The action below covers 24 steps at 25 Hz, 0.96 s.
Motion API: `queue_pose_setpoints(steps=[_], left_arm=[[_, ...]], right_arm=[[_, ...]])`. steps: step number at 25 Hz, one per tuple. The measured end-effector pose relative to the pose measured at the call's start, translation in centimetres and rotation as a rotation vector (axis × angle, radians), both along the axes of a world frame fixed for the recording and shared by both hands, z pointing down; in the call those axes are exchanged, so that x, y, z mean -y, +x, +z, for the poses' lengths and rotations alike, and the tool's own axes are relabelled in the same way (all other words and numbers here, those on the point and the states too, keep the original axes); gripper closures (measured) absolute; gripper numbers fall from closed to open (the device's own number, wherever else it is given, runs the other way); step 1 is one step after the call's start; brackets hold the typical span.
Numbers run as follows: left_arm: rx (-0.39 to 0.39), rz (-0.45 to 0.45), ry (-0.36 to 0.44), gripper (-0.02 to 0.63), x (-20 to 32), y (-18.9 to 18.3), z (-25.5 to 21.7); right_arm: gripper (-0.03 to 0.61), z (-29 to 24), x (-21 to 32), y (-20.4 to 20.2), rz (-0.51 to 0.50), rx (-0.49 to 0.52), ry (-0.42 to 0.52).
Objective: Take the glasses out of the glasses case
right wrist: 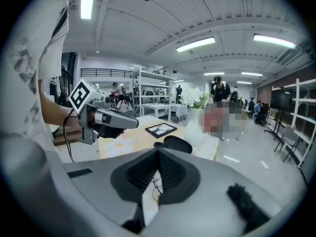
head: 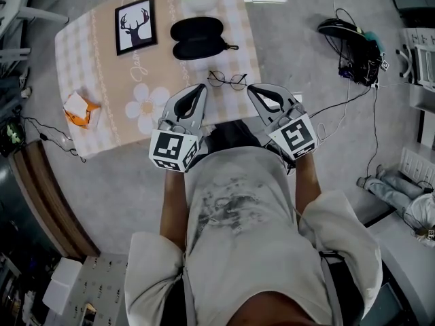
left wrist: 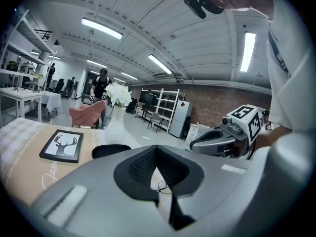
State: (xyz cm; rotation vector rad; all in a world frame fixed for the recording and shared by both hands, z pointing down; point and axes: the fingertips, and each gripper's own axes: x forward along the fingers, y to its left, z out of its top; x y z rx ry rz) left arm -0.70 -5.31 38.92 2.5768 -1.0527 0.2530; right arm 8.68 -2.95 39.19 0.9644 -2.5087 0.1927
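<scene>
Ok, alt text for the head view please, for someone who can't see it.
Round wire glasses lie on the table, out of the open black case just behind them. The left gripper and right gripper hover shut and empty at the near edge. A deer picture lies farther left.

Cursive lettering on the tablecloth is too small to read.

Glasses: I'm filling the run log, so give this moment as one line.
glasses: on table, outside case | case: open | left gripper: shut, empty | right gripper: shut, empty
</scene>
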Motion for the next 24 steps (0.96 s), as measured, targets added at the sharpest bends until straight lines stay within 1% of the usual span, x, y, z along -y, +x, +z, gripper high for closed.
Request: queue_pose_setpoints(steps=[11,24], left_arm=[[-0.003,-0.008,0.000,0.606,0.48,-0.24,-0.06],[0.001,-0.002,-0.009,0.606,0.39,-0.48,0.35]], right_arm=[[0.562,-0.18,0.36,-0.57,-0.026,-0.018,0.010],[0.562,0.01,0.28,-0.89,-0.028,-0.020,0.007]])
